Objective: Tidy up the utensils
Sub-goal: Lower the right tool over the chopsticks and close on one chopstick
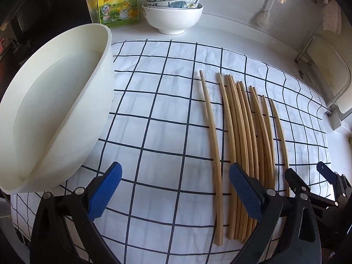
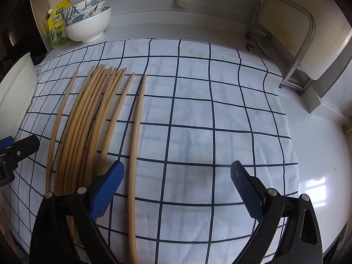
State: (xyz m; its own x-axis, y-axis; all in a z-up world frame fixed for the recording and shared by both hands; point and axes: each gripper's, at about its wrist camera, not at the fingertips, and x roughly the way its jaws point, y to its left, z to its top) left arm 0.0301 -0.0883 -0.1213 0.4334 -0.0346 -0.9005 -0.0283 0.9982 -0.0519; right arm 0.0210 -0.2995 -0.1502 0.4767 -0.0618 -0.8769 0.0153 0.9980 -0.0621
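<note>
Slim round bamboo chopsticks (image 1: pixel 239 154) lie side by side, lengthwise, on wrinkled white grid-check cloth (image 1: pixel 162 114) over glossy white table (image 2: pixel 319 154). Smooth cream plastic tub (image 1: pixel 55 110) at cloth's left, possibly tilted. Left hand-held gripper (image 1: pixel 175 189) spread, empty; ribbed blue pads. Right hand-held gripper (image 2: pixel 177 189) spread, empty.
</note>
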